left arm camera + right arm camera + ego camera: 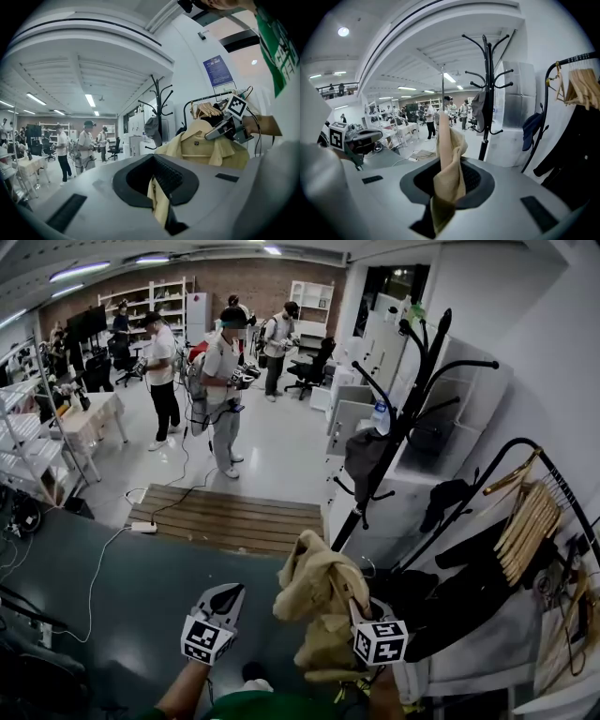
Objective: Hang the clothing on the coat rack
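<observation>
Shirt (314,596), pale yellow, is hanging in the air in front of the person, low and just short of the coat rack (405,418), not touching it. The right tongs (359,607) are clamping its bunched cloth near the collar. In the right gripper view a thin metal rod (442,93) is rising out of that bunch, and I am taking it for the hook of a hanger inside the shirt. The left tongs (223,601) are pinching a narrow strip of the same yellow cloth, seen between the jaws in the left gripper view, so both are closed on the shirt.

By my reading the task is sitting about midway. The pick-up is done and the shirt is being carried. The lift to a prong and the release of both tongs are waiting to be done, and no prong is bearing the shirt yet.

Counting: one shirt, two tongs, one coat rack. The rack is carrying one grey cap (364,454), while most of its prongs are standing bare. To its right, one rail (473,493) is holding a bunch of wooden hangers (527,521), packed too tightly to count, plus dark clothes (469,582). At least four people (225,381) are standing far back in the room.
</observation>
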The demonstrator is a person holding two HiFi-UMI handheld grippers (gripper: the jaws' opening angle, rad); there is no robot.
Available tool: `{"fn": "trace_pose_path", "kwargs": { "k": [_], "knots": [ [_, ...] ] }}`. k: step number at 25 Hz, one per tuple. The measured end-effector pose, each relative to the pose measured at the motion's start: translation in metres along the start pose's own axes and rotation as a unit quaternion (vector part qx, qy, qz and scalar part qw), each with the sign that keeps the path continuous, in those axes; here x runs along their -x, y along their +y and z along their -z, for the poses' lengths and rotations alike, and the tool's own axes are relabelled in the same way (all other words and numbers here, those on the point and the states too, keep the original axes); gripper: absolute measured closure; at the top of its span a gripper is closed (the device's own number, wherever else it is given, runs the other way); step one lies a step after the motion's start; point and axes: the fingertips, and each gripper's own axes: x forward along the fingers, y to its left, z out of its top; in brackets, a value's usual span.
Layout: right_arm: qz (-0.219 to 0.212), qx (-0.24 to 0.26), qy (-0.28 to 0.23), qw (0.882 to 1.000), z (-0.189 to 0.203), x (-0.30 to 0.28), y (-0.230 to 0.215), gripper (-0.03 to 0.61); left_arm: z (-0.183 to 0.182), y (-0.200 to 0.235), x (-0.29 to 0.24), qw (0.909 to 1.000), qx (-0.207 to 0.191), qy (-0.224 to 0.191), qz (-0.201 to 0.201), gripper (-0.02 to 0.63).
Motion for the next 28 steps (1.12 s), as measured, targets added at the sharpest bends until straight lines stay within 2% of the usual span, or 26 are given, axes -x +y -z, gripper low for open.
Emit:
{"fn": "trace_pose_path", "kwargs": {
  "k": [6,15,20,28],
  "knots": [
    [0.008,0.0,-0.012,1.0,-0.029,-0.035,0.011,0.509,0.003,0.037,-0.013,0.9999,0.004,-0.005,0.011,0.611],
    [0.001,0.006,-0.012,1.0,-0.062,-0.075,0.024,0.509,0.001,0.081,-0.019,0.9997,0.018,-0.018,-0.007,0.611],
    [-0.009,0.011,-0.008,1.0,-0.071,-0.092,0.023,0.509,-0.002,0.09,-0.026,0.9995,0.02,-0.018,-0.019,0.611],
    [-0.024,0.016,0.004,1.0,-0.073,-0.106,0.01,0.509,0.002,0.08,-0.045,0.9993,0.022,-0.004,-0.029,0.611]
  ]
}}
